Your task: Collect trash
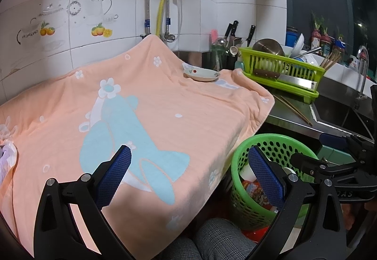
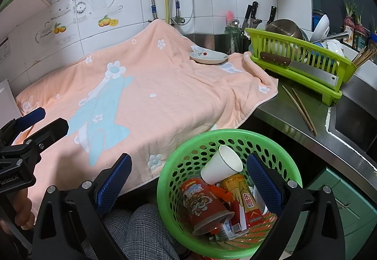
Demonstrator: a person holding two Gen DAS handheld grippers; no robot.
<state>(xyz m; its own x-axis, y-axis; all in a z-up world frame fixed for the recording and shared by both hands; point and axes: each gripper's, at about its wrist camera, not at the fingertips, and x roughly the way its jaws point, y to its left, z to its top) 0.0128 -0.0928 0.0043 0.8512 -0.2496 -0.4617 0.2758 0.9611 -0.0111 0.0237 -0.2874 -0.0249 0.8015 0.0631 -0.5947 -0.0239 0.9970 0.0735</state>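
Observation:
A green perforated trash basket (image 2: 235,135) stands on the floor by the table's front right corner. It holds a white paper cup (image 2: 221,166), a red snack cup (image 2: 203,203), a yellow-red carton (image 2: 245,201) and other wrappers. My right gripper (image 2: 188,177) is open and empty, hovering right above the basket. My left gripper (image 1: 188,172) is open and empty over the front edge of the peach towel (image 1: 146,113); the basket (image 1: 278,139) is to its right. A crumpled white bag (image 1: 6,161) lies at the towel's far left.
A small saucer (image 1: 201,74) sits at the towel's back. A green dish rack (image 2: 299,57) with a cleaver and dishes, loose chopsticks (image 2: 301,111) and a steel sink (image 2: 353,123) are on the right. A person's knee (image 2: 143,229) is below.

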